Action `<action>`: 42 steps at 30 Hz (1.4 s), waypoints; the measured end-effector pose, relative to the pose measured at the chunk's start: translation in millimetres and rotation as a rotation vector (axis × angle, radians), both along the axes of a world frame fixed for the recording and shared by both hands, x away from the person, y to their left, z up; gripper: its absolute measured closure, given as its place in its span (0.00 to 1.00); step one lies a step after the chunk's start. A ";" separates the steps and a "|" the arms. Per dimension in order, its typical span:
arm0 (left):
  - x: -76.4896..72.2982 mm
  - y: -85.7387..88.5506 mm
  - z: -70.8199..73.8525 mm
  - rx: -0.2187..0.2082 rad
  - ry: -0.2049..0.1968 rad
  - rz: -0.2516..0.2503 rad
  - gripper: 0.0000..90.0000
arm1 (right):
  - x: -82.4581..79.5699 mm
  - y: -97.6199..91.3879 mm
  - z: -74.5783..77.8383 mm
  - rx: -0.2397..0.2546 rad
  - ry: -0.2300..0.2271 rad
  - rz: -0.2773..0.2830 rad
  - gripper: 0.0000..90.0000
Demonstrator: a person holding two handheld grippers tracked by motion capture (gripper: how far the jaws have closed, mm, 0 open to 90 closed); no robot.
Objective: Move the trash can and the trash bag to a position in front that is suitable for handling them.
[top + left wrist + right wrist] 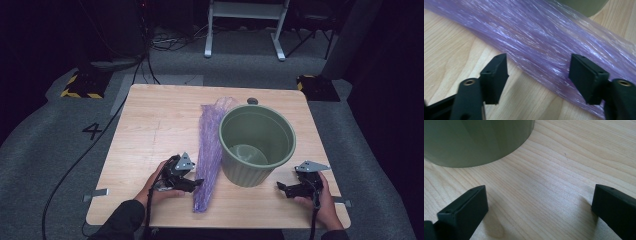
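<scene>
I've got the purple plastic bag (207, 150) lying as a long strip down the bench (150, 130), its right edge touching the green bin (257, 142). Open wood left of the bag, narrower strip right of the bin near the bench edge. My left hand-held gripper (197, 182) lies low, pointing right at the bag's lower part, jaws released w/ the bag's edge between them, pads not pressing. Right hand-held gripper (280, 187) rests level by the bin's base, released, nothing in it.

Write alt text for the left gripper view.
A crumpled purple plastic bag lies slantwise across a pale wooden table, with the two black jaws of the left hand-held gripper open around its near edge. A bit of a green bin shows at the top.
</scene>
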State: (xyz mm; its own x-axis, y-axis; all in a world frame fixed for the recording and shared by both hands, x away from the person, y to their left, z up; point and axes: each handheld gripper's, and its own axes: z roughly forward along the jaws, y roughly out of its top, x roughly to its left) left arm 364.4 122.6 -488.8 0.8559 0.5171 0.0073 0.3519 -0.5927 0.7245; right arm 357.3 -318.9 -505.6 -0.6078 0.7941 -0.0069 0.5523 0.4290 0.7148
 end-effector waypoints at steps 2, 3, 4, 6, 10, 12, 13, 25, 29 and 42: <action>0.4 -0.8 -0.9 0.006 0.003 0.000 0.41 | 0.0 0.0 0.1 -0.001 0.000 -0.001 0.00; 0.7 -0.8 -1.6 0.011 0.005 0.002 0.42 | 0.0 0.0 0.0 0.000 0.000 0.000 0.00; 1.1 -0.7 -2.5 0.012 0.007 0.004 0.44 | 0.0 0.0 0.0 0.000 0.000 0.000 0.01; 2.0 0.1 -3.7 0.019 0.011 0.007 0.46 | 0.0 0.0 0.0 0.000 0.000 0.000 0.01; 3.1 0.9 -5.7 0.030 0.011 0.018 0.47 | 0.0 0.0 0.0 0.000 0.000 0.000 0.00; 3.6 0.7 -7.2 0.037 0.009 0.024 0.47 | 0.0 0.0 0.0 0.000 0.000 0.000 0.01; 3.6 0.7 -7.2 0.037 0.009 0.024 0.47 | 0.0 0.0 0.0 0.000 0.000 0.000 0.01; 6.1 7.9 -9.5 0.015 0.023 0.016 0.47 | 0.0 0.0 0.0 0.000 0.000 0.000 0.01; 6.0 12.0 -10.5 0.007 0.019 0.015 0.47 | -0.1 0.0 0.1 -0.001 0.000 -0.001 0.01; 7.4 24.2 -11.3 0.002 0.011 0.024 0.47 | -0.3 -0.1 0.1 0.000 0.000 -0.001 0.01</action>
State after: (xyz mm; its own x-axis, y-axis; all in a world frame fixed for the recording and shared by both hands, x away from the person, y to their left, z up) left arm 371.8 146.8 -500.1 0.8433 0.5374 -0.0011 0.3739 -0.5852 0.7196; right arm 357.0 -319.0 -505.5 -0.6072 0.7945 -0.0066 0.5527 0.4283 0.7149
